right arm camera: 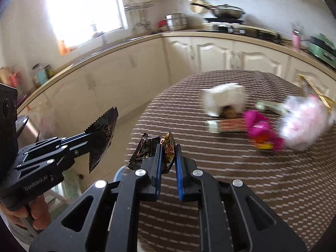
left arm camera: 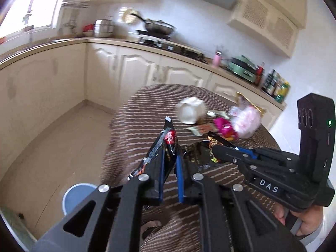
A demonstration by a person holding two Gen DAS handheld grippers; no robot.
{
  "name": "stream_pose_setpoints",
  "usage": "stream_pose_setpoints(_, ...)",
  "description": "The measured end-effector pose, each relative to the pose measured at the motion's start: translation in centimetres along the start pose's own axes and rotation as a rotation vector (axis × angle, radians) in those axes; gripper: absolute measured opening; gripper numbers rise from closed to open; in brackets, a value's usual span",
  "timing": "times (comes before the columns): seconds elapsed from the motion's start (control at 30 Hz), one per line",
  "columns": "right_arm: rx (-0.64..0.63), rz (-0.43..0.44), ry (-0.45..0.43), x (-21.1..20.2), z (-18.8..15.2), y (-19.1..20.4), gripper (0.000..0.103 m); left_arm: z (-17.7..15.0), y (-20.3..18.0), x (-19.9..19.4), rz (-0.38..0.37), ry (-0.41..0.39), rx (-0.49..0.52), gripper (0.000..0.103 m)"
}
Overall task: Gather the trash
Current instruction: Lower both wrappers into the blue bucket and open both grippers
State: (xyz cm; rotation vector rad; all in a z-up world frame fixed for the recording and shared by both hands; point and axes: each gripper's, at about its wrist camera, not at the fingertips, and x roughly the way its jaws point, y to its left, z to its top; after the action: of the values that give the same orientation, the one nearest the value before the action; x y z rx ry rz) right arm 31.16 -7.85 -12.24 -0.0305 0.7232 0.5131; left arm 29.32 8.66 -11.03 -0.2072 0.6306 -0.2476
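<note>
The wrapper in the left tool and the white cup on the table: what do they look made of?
The black wrapper pinched in the left tool looks like glossy foil-lined plastic film: shiny creases, a serrated edge. The white cup, tipped on its side, looks like matte paper, though blur leaves that open.

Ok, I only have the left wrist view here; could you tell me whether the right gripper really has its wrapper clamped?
Observer: Yes, the right gripper is shut on a crumpled black-and-gold wrapper, pinched between its blue pads.
Operator: Thanks. How does my own wrapper look from the side?
Observer: The left gripper grips the black wrapper about mid-length; it seems to hang beside the table, not over it.
Operator: Is anything in the cup?
Observer: The cup lies on its side; something brown shows at its mouth, too blurred to name.
</note>
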Motion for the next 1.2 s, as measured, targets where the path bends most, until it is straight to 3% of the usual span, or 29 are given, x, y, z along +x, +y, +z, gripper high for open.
stream_pose_setpoints(0.27, -0.122, 0.112, 0.093, 7.0, 0.0, 8.6, 0.011, -2.9, 9.5, -2.3, 0.167, 0.015, -0.149, 0.009)
stream_pose_setpoints(0.5, -0.219, 0.129, 0.213, 15.0, -2.5, 14.0, 0.011, -7.0, 17.4, 0.6, 0.277, 0.129, -0.271, 0.009)
stream_pose_setpoints(0.77, -0.244, 0.084, 0.327, 22.9, -5.1, 14.8, 0.011, -10.1, 23.5, 6.8, 0.264, 0.235, -0.393, 0.010)
stream_pose_setpoints(1.03, -0.220, 0.040, 0.359, 26.9, -5.7, 13.4, 0.011, -8.9, 25.8, 11.8, 0.242, 0.246, -0.431, 0.013)
stream_pose_setpoints(1.1, -0.216, 0.041, 0.362, 27.2, -5.8, 13.3, 0.011, -8.9, 26.0, 11.9, 0.247, 0.239, -0.441, 0.033)
stream_pose_setpoints(1.2, -0.213, 0.047, 0.366, 27.5, -6.0, 13.5, 0.011, -9.0, 25.8, 12.1, 0.255, 0.241, -0.429, 0.037)
